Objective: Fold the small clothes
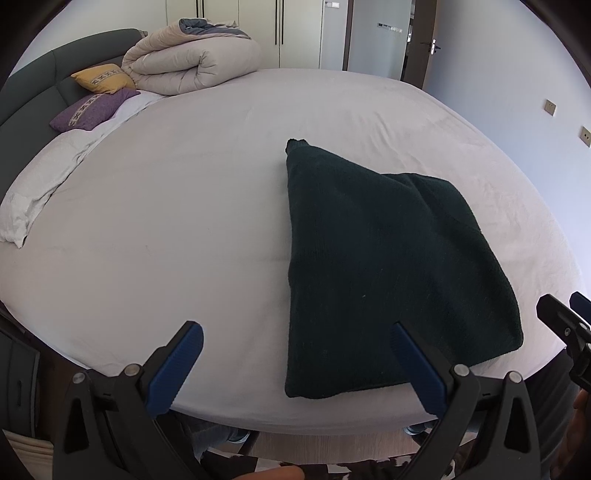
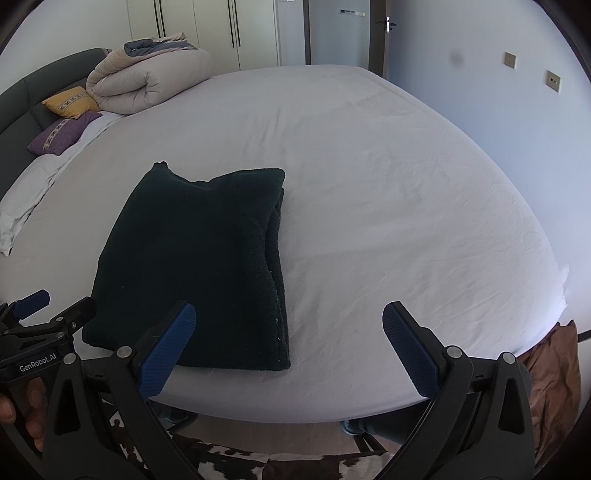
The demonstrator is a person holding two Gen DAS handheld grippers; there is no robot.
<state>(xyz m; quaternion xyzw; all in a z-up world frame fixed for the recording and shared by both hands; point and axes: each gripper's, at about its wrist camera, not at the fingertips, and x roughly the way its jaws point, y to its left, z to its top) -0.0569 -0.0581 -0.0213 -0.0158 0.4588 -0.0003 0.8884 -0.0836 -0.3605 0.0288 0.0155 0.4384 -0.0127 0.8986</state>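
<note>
A wide bed under a smooth, faintly creased pale sheet fills the room. At 10 o'clock a rolled beige quilt, a yellow pillow and a purple pillow lie against the dark headboard; wardrobe doors stand at 12. The sweater, a dark, nubby knit folded into a rough rectangle, lies flat near the bed's front edge. The left gripper and right gripper both hang spread wide, empty, ribbed blue pads showing.

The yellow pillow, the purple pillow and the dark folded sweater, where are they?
yellow pillow point(image 1: 101, 78), left wrist view, its middle.
purple pillow point(image 1: 92, 109), left wrist view, its middle.
dark folded sweater point(image 2: 192, 266), right wrist view, its top layer.
</note>
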